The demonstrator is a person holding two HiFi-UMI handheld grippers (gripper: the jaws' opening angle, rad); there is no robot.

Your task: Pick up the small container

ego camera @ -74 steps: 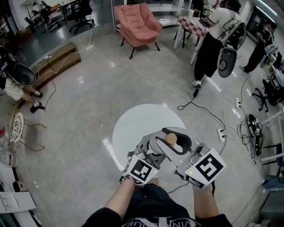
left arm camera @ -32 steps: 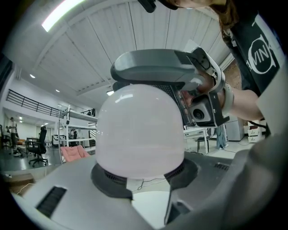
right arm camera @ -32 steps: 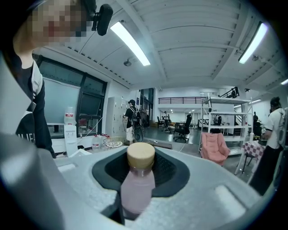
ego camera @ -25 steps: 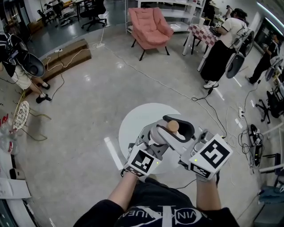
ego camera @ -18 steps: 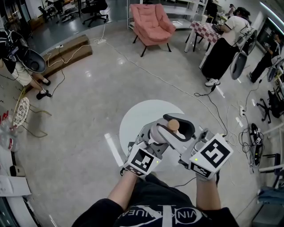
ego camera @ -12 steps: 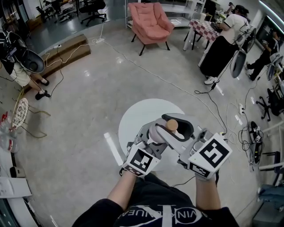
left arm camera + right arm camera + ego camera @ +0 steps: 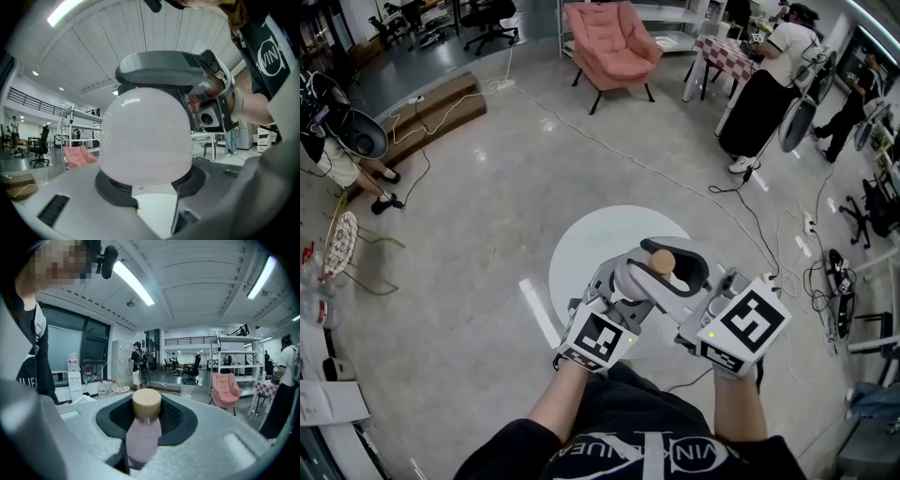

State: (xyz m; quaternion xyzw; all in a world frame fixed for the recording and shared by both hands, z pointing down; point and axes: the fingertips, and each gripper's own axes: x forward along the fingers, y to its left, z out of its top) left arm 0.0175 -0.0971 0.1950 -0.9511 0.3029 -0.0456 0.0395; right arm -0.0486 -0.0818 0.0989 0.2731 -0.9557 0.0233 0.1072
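Observation:
The small container (image 7: 661, 263) is a pale pink bottle with a tan cap, held up over a round white table (image 7: 586, 246). My left gripper (image 7: 639, 278) is shut on it. In the left gripper view its rounded pink body (image 7: 145, 140) fills the space between the grey upper and lower jaws. My right gripper (image 7: 682, 278) meets it from the other side and is also shut on it. In the right gripper view the bottle (image 7: 142, 434) rises from between the jaws, and its cap (image 7: 146, 402) stands against a dark pad. The two grippers sit close together in front of my torso.
A pink armchair (image 7: 607, 42) stands far across the grey floor. People stand by a checked table (image 7: 764, 80) at the back right. Cables and a power strip (image 7: 764, 281) trail on the floor at the right. A wire chair (image 7: 339, 251) is at the left.
The head view has drifted slightly over the floor. Both grippers and the container keep the same pose, pressed together above the white table.

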